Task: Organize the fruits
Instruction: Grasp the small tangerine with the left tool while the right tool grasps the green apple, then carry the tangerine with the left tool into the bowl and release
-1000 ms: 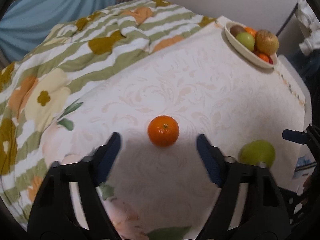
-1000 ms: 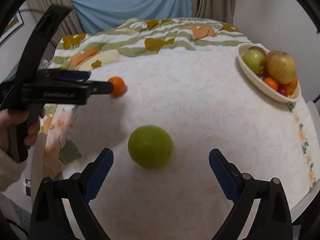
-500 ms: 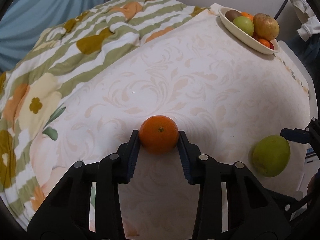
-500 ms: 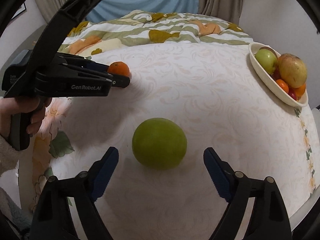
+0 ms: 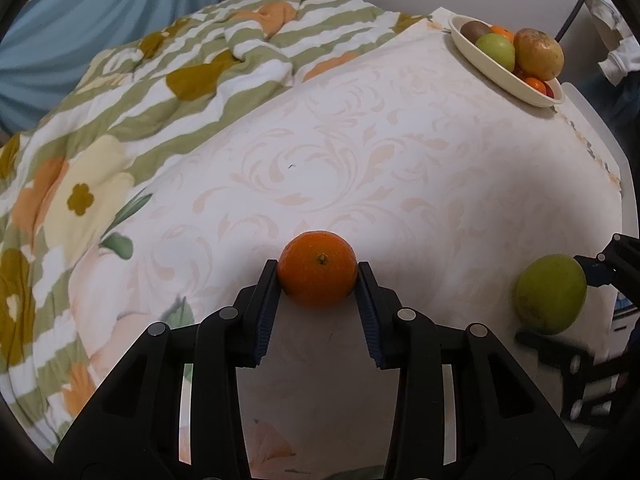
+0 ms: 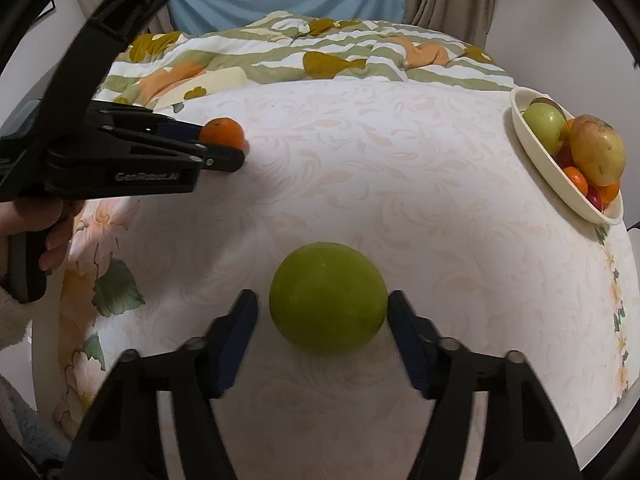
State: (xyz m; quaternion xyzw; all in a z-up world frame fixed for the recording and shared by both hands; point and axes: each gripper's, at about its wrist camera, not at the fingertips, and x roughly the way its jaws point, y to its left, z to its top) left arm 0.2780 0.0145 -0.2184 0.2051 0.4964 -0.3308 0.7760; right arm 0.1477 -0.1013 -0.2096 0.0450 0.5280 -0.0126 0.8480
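Observation:
My left gripper is shut on an orange, both pads against its sides, just above the white patterned tablecloth. The same orange shows in the right wrist view, held by the left gripper. A green fruit sits on the cloth between the fingers of my right gripper. The right pad touches it; a narrow gap shows at the left pad. The green fruit also shows at the right in the left wrist view.
A cream oval bowl with several fruits stands at the table's far right; it also shows in the left wrist view. A striped floral quilt lies over the table's far and left side. The table edge runs close on the right.
My left gripper closed on the orange and has lifted it slightly. My right gripper advanced around the green fruit and its fingers narrowed onto it.

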